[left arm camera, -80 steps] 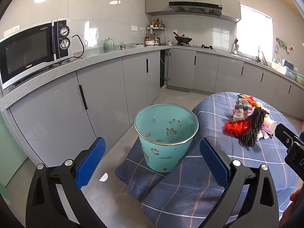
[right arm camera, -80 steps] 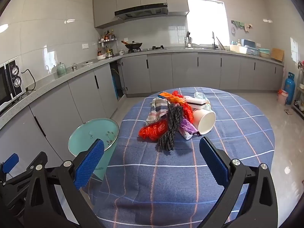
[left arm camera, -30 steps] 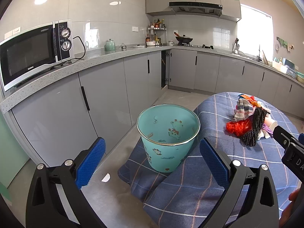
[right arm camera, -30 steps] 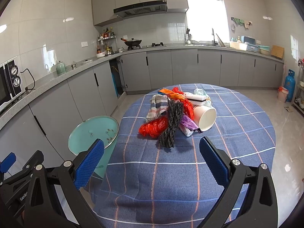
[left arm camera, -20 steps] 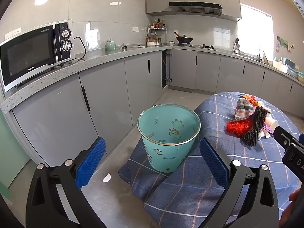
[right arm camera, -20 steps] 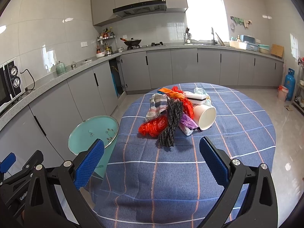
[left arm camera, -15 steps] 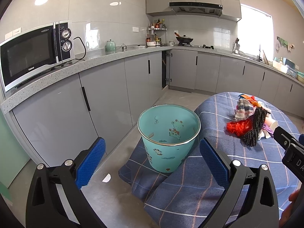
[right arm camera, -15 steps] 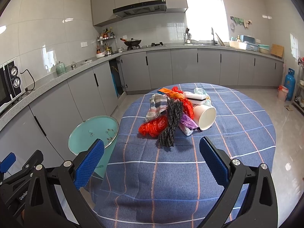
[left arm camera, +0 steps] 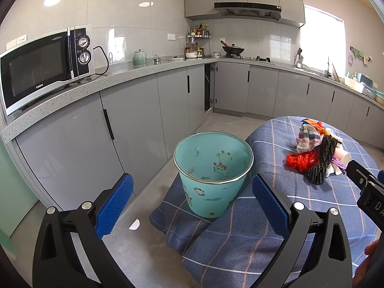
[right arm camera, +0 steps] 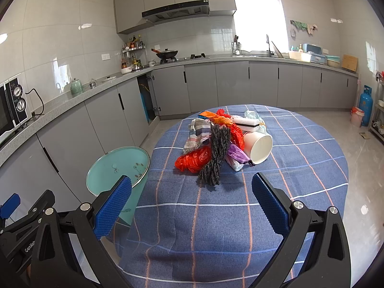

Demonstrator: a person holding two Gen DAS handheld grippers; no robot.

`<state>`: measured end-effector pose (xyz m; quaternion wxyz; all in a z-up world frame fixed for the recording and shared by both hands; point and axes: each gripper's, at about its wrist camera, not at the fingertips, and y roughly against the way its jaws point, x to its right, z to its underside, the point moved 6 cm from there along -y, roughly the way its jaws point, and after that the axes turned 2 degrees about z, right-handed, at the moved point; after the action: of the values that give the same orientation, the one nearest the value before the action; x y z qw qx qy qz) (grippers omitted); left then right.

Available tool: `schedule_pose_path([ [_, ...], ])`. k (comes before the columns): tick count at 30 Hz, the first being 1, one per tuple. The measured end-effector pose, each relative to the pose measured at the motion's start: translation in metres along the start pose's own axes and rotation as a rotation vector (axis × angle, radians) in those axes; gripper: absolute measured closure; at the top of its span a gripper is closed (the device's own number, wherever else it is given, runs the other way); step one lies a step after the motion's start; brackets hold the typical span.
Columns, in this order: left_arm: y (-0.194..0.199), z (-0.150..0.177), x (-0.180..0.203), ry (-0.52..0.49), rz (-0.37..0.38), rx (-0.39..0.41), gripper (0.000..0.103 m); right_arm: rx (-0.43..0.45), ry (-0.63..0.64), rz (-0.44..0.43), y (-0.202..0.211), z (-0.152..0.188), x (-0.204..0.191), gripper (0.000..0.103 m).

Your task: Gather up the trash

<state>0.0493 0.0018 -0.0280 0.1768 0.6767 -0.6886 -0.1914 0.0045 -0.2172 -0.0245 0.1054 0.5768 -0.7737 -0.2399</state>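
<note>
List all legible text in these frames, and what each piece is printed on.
"Galanz": on the black and silver microwave.
"GenRo", cut off: on the black left gripper arm, right wrist view.
"DA", cut off: on the black right gripper body, left wrist view.
Small print on the teal cartoon trash bin: too small to read.

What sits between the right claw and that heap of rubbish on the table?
Nothing but bare blue checked tablecloth, shown in the right wrist view, between the open right claw and the trash pile.
</note>
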Motion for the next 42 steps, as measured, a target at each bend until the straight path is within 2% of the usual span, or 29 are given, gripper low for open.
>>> schedule_pose_path([
  [34, -0.001, 0.003, -0.001, -0.002, -0.002, -0.006, 0.006, 0.000, -0.011, -0.002, 0.002, 0.001, 0.002, 0.004],
  [42, -0.011, 0.008, 0.003, -0.016, -0.001, -0.020, 0.006, -0.008, -0.017, 0.013, -0.009, 0.005, 0.019, 0.004],
])
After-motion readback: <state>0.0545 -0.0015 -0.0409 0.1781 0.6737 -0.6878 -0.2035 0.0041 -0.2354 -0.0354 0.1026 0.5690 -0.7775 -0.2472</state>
